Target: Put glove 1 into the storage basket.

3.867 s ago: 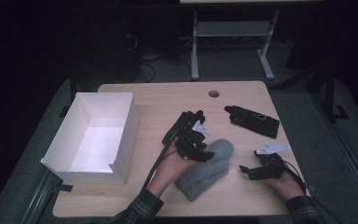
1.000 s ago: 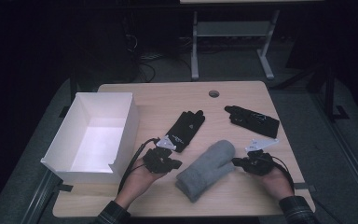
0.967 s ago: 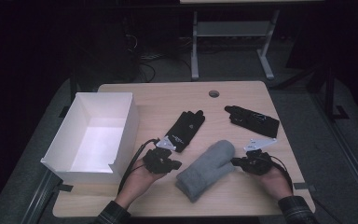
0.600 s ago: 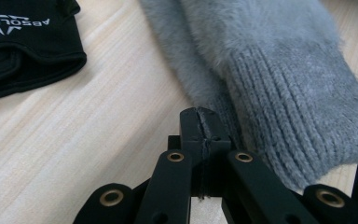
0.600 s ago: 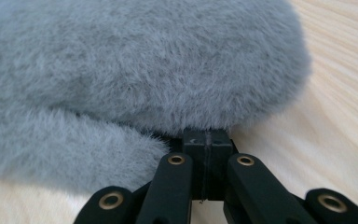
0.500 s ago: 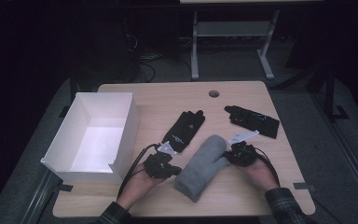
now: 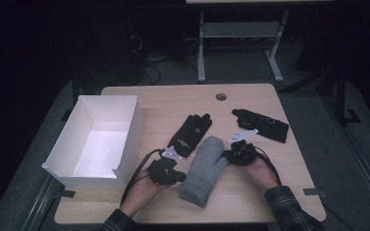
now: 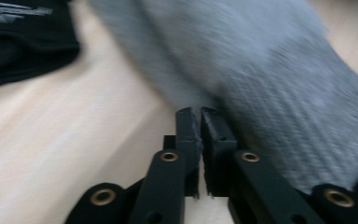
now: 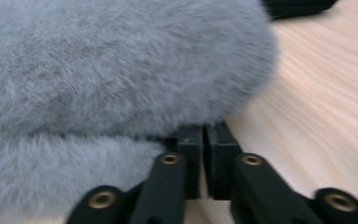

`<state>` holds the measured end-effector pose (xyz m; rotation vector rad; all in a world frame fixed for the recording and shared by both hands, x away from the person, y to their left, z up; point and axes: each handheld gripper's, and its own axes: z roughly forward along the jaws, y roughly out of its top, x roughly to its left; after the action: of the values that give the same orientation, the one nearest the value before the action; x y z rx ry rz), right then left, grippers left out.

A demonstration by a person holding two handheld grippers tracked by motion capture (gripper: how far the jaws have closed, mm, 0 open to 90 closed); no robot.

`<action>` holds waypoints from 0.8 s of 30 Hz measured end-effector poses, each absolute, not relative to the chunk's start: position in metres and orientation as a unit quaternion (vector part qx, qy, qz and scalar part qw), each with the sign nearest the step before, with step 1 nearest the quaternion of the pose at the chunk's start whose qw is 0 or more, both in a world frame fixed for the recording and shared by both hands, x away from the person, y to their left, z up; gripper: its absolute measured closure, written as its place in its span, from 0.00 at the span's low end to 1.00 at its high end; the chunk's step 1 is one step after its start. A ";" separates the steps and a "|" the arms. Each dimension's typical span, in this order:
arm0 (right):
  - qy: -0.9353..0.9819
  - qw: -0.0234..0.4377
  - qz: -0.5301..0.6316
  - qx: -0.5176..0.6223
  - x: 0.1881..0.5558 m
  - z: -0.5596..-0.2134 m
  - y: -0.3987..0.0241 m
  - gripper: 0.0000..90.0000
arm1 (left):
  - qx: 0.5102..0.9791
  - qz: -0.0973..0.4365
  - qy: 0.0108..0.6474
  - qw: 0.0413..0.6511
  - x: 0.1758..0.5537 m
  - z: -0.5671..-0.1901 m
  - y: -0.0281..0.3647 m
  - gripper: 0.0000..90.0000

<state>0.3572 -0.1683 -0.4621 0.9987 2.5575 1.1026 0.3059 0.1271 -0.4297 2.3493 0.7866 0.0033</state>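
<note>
The grey fleece mitten (image 7: 204, 169) is lying at the front middle of the wooden table (image 7: 173, 98), its rounded tip pointing away from you and its ribbed cuff towards you. You are bracketing it from both sides. Your left gripper (image 7: 166, 172) is resting at the mitten's left edge near the cuff; in the left gripper view (image 8: 200, 116) its jaws have just been opening a little from shut, and only a thin slit is showing between the pads, with nothing in it. Your right gripper (image 7: 238, 155) is sitting against the right edge, at the thumb; in the right gripper view (image 9: 204, 133) its jaws have likewise been parting slightly and are standing almost together, the tips tucked under the pile, nothing visibly clamped. This two-sided approach is probably setting up a pinch at each edge, so that the soft mitten lifts flat rather than sagging.

Just beyond it, a black glove (image 7: 189, 134) is lying flat, bearing a small pale mark too small to read. A second black glove (image 7: 260, 125) is lying well to the right. An open white box (image 7: 125, 132) is standing at the left, a likely destination. A round cable hole (image 7: 221, 96) is showing near the far edge.
</note>
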 end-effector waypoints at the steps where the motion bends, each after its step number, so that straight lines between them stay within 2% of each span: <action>1: 0.859 0.099 0.369 0.340 0.356 -0.462 -0.171 0.80 | 0.891 0.003 0.306 0.336 0.308 -0.427 0.129 0.87; 2: 0.854 0.107 0.371 0.349 0.354 -0.461 -0.180 0.67 | 0.885 0.001 0.309 0.349 0.311 -0.423 0.131 0.77; 3: 0.854 0.107 0.371 0.349 0.354 -0.461 -0.180 0.67 | 0.881 0.001 0.310 0.357 0.312 -0.421 0.131 0.77; 6: 0.846 0.109 0.373 0.364 0.350 -0.461 -0.194 0.48 | 0.877 0.009 0.299 0.375 0.317 -0.414 0.129 0.62; 9: 0.846 0.110 0.367 0.370 0.343 -0.462 -0.206 0.36 | 0.870 0.011 0.287 0.400 0.320 -0.412 0.123 0.51; 15: 0.849 0.111 0.367 0.364 0.323 -0.468 -0.220 0.25 | 0.867 0.015 0.266 0.422 0.331 -0.407 0.109 0.24; 16: 0.849 0.111 0.367 0.364 0.323 -0.468 -0.220 0.25 | 0.869 0.016 0.262 0.418 0.333 -0.407 0.105 0.24; 19: 0.850 0.111 0.366 0.362 0.318 -0.472 -0.224 0.21 | 0.875 0.021 0.265 0.404 0.341 -0.409 0.093 0.15; 24: 0.852 0.118 0.358 0.362 0.317 -0.476 -0.222 0.19 | 0.880 0.012 0.265 0.395 0.347 -0.421 0.075 0.14</action>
<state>0.3165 -0.2217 -0.4764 1.0588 2.4934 1.0473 0.3474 0.0750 -0.4212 2.2309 0.6719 0.0296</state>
